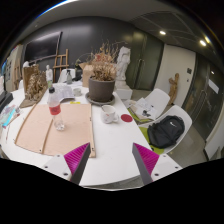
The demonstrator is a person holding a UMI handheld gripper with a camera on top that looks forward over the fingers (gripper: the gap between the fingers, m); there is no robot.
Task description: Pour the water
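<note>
**Bottle ahead and to the left, gripper carrying nothing**

Gripper view: you are holding the gripper [112, 160] above the near edge of the white table [115, 140], with its two pink-padded fingers [76, 155] spread wide apart and nothing sitting between them. The clear plastic bottle with a red cap [56, 110] is standing upright on the light wooden board [40, 128], beyond the fingers and off to the left of the line they are pointing along. Its long axis is running vertically, so you are probably looking at a sideways approach on its body, swinging left first. A small white cup [108, 115] is resting further right, near the middle of the table, close beside a flat red disc [126, 118]; it is likely the vessel you are pouring into. A potted dry plant [101, 80] is standing behind both, well apart from the bottle.
</note>
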